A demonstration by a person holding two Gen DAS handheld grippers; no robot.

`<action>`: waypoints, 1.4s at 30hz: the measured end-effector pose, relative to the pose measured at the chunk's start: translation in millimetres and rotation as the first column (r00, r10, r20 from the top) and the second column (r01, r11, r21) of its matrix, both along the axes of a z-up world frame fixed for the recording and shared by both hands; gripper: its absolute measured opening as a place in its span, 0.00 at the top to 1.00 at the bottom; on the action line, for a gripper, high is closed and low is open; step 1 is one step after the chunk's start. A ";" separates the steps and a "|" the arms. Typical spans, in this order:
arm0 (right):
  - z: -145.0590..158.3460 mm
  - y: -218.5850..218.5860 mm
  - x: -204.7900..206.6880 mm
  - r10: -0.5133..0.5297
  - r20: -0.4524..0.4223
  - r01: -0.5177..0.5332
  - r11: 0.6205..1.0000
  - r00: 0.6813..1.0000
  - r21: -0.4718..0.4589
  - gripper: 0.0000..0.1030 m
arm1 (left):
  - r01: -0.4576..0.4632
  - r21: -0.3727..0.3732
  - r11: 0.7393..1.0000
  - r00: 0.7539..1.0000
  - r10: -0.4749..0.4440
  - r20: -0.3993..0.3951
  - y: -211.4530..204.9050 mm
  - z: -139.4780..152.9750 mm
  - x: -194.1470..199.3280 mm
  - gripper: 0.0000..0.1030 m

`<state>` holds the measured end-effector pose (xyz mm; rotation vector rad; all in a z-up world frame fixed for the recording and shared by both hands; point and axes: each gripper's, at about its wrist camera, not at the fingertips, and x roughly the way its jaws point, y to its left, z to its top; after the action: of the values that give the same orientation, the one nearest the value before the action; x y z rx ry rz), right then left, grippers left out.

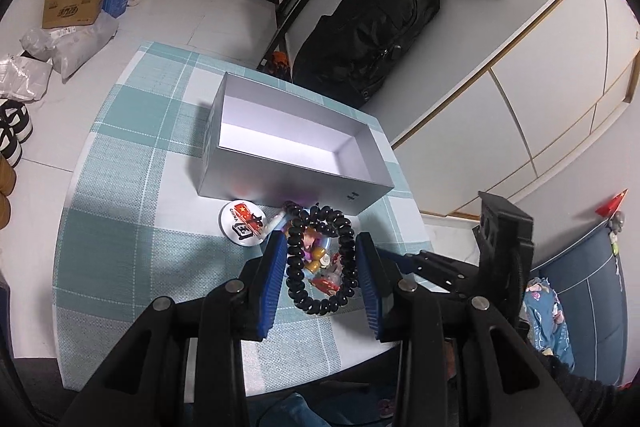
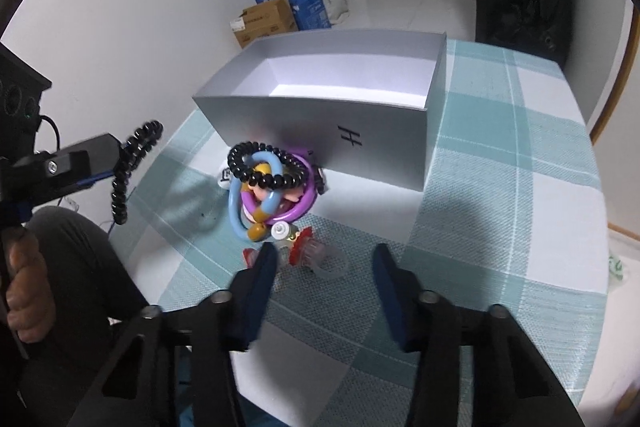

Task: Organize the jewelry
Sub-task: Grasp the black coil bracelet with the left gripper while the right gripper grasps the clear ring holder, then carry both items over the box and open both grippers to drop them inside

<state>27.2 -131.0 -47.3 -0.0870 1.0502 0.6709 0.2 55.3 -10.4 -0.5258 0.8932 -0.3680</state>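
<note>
**beadnerd:** So the black spiral bracelet [image 2: 128,163] is up off the table, hanging from the left gripper [image 1: 320,267]. From the left wrist view its loop sits right between the blue fingers [image 1: 270,279] and they look pressed to both sides, so I'd call it pinched. From the right wrist view it dangles in the air, well clear of the cloth.

**tidy_tom:** And the rest?

**beadnerd:** A second black coil [image 2: 264,163] sits on top of the blue and purple bangles [image 2: 276,199] just in front of the grey box [image 2: 320,107], plus a clear ring [image 2: 330,263] and a China badge [image 1: 242,223]. The box looks bare inside.

**tidy_tom:** So first item going in?

**beadnerd:** My guess, yeah. Next it needs carrying over the near wall, then letting go. The right gripper [image 2: 324,259] is spread wide, holding nothing, with the clear ring just ahead of its fingertips.
</note>
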 end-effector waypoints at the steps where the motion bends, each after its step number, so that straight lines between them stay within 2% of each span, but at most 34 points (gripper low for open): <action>1: -1.8 1.6 0.8 0.005 -0.001 -0.005 1.000 1.000 -0.006 0.60 | 0.002 -0.003 1.000 1.000 -0.002 0.000 1.1 -0.4 -0.5 0.71; 3: -2.8 5.6 0.5 0.018 0.015 -0.018 1.000 1.000 -0.019 0.61 | 0.004 -0.006 1.000 1.000 -0.004 -0.003 1.5 -1.6 0.4 0.71; 6: -4.6 10.2 -3.0 0.036 0.025 -0.035 0.999 0.999 -0.032 0.71 | 0.007 -0.013 1.000 1.000 -0.008 -0.007 3.3 -2.0 -1.0 0.71; 14: 3.0 0.9 1.7 0.023 -0.004 -0.023 0.999 1.000 0.028 0.72 | 0.013 -0.004 1.000 1.000 -0.013 -0.001 0.2 -0.6 -0.1 0.71; 25: 54.2 -23.7 -0.8 -0.014 0.075 0.000 0.983 0.997 0.183 0.72 | -0.019 0.032 0.999 0.999 0.018 0.042 -2.5 19.2 15.0 0.71; 33: 84.0 -11.9 32.0 -0.004 0.116 -0.023 0.972 0.993 0.235 0.72 | -0.002 0.065 0.998 0.998 -0.002 0.066 -9.7 35.2 52.2 0.71; 42: 83.7 -6.6 76.0 -0.005 0.113 -0.024 0.967 0.994 0.255 0.72 | 0.001 0.101 0.995 0.999 -0.006 0.048 -9.1 30.8 95.8 0.71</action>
<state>103.2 -137.6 36.4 0.0936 0.8482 0.7961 96.0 46.3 20.4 -0.4209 0.8618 -0.3357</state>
